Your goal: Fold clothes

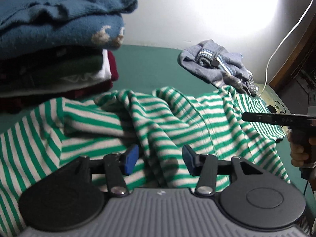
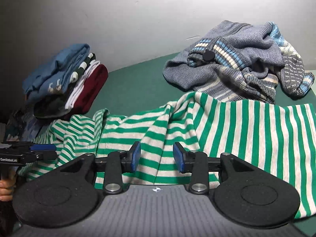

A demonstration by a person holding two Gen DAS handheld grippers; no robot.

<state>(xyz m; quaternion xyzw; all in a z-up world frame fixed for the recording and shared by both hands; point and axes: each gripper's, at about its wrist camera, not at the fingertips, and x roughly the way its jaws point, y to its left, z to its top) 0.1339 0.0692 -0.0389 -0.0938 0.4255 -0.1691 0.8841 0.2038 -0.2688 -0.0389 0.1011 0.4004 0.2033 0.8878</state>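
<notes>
left wrist / tool: left gripper [image 1: 160, 159] jaws spread, blue pads either side of a raised ridge of cloth, nothing pinched.
left wrist / garment: green-striped top [image 1: 122, 118] lies rumpled across the green surface [image 1: 146, 69], bunched in the middle.
left wrist / step: looks like spreading or picking a hem. Pinch one layer at an edge, not the ridge.
left wrist / room: folded stack [image 1: 57, 45] close on the left, keep sweeps low and short there.
right wrist / tool: right gripper [image 2: 157, 159] also spread, over striped cloth, holding nothing.
right wrist / edges: flat hem panel runs right, best grab line.
right wrist / room: grey knit heap [image 2: 237, 63] just behind the top; bare green between heap and stack.
</notes>
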